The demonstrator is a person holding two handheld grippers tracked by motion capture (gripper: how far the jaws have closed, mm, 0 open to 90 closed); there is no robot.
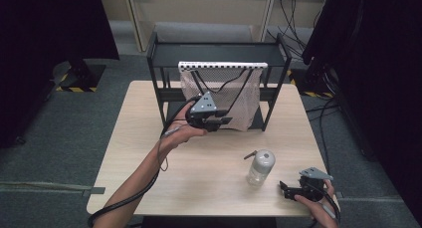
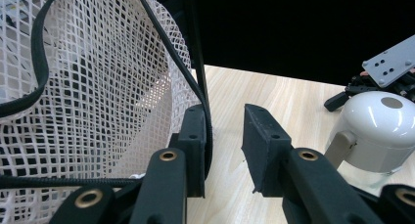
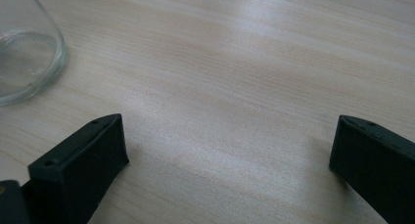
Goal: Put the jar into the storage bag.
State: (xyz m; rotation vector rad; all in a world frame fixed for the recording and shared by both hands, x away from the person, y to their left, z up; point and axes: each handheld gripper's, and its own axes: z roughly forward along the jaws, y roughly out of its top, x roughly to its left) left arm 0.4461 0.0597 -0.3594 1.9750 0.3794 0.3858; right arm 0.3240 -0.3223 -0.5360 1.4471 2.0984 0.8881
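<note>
Left gripper (image 2: 222, 150) slightly ajar beside mesh bag (image 2: 98, 87)

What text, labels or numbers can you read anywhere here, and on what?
No readable text.
White strip along the top of the mesh bag: a row of small black marks, too small to read.
Bottle: no label in the high view or the left gripper view.
Yellow-black stripes on the floor: a pattern, no words.

A glass bottle (image 1: 260, 168) stands on the wooden table (image 1: 139, 153), right of centre
</note>
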